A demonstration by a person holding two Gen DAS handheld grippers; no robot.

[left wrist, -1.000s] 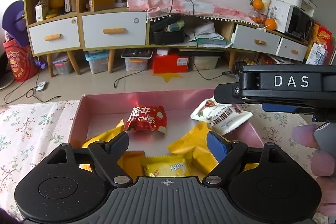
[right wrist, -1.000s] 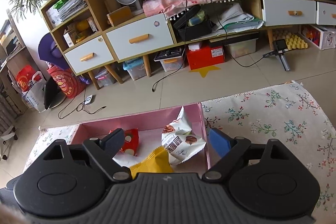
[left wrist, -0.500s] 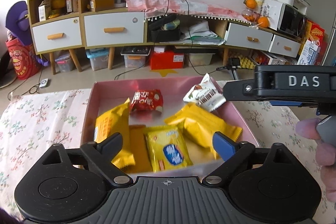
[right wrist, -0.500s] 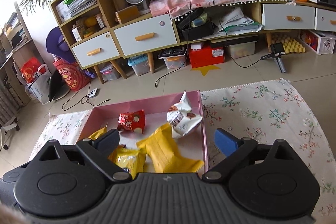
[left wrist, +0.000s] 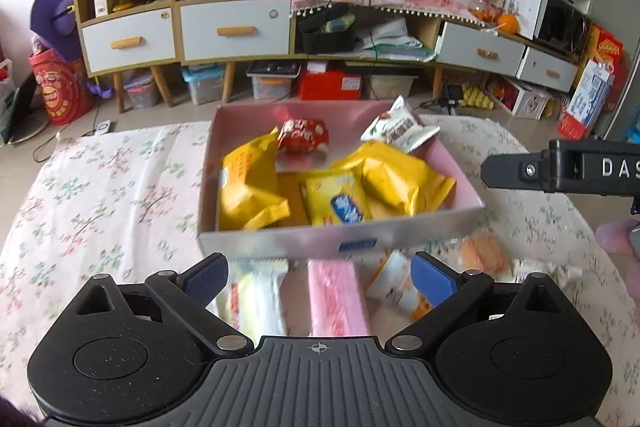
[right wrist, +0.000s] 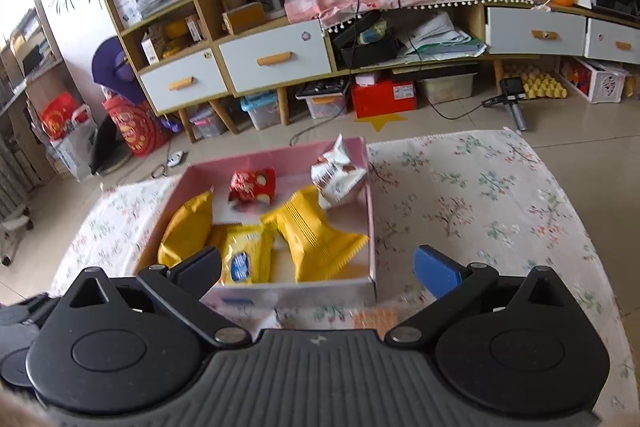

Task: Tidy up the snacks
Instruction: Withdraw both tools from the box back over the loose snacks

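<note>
A pink box [left wrist: 340, 241] [right wrist: 370, 211] on the floral tablecloth holds several snacks: yellow packets [left wrist: 248, 183] [right wrist: 316, 231], a red packet [left wrist: 304, 135] [right wrist: 252, 183] and a white packet [left wrist: 400, 129] [right wrist: 336, 171]. In front of the box lie a white packet [left wrist: 258, 291], a pink packet [left wrist: 336, 295] and orange-and-white packets [left wrist: 396, 283]. My left gripper [left wrist: 318, 277] is open and empty above those loose packets. My right gripper [right wrist: 318, 267] is open and empty, over the box's near edge; its side shows in the left wrist view [left wrist: 560, 171].
The floral tablecloth [left wrist: 108, 187] [right wrist: 480, 195] spreads to both sides of the box. Beyond the table edge are floor, a long wooden cabinet with drawers [left wrist: 236, 31] and storage bins beneath.
Both grippers have pulled back from the box and risen. The box's near wall and the loose packets in front of it have come into view. Both stay open.
</note>
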